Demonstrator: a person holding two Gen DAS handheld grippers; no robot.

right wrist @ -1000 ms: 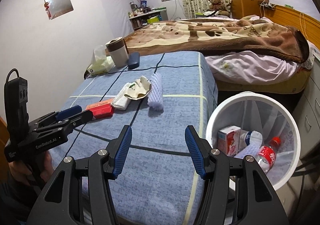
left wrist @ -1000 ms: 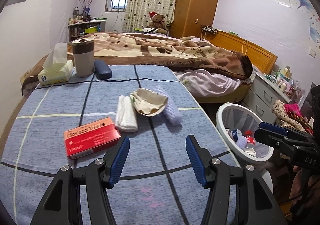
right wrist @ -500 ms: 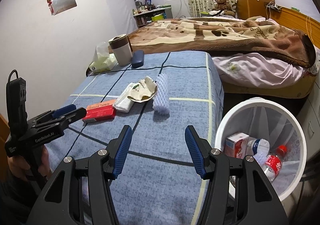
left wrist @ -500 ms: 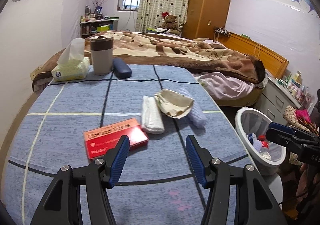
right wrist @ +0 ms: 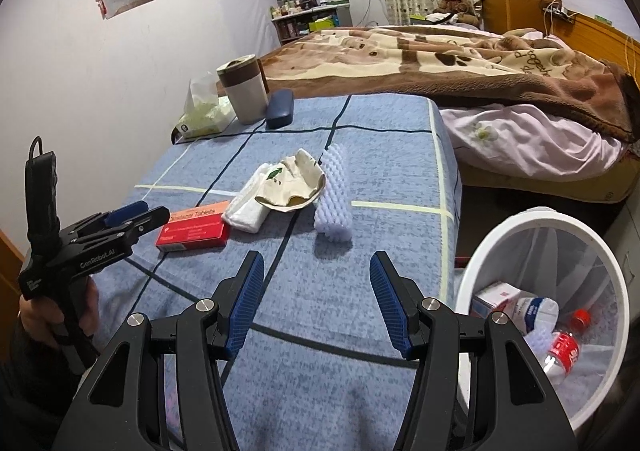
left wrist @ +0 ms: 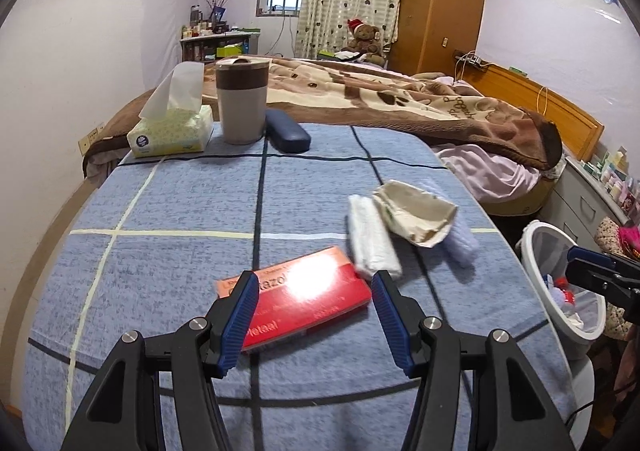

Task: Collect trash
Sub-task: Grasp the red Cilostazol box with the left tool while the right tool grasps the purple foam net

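A red tablet box [left wrist: 304,299] lies flat on the blue checked tablecloth [left wrist: 180,219]. My left gripper [left wrist: 314,291] hovers just over it; its jaws are opening, the box lies between them, and the pads do not press on it. Beside the box lie a folded white tissue [left wrist: 372,239], a crumpled paper wrapper [left wrist: 416,215] and a white foam sleeve [left wrist: 460,243]. My right gripper [right wrist: 317,271] stands open above bare cloth near the table's right edge, short of the foam sleeve [right wrist: 334,199]. A white mesh bin [right wrist: 532,219] stands to its right.
At the table's far end stand a tissue box [left wrist: 172,131], a lidded cup [left wrist: 242,103] and a dark glasses case [left wrist: 288,131]. The bin holds a red-capped bottle [right wrist: 564,347] and a carton [right wrist: 496,297]. A bed with a brown blanket [right wrist: 460,59] lies behind.
My left gripper has moved forward and left until the red box sits between its jaws. My right gripper has edged forward over the table, and the bin has slid toward the right edge.
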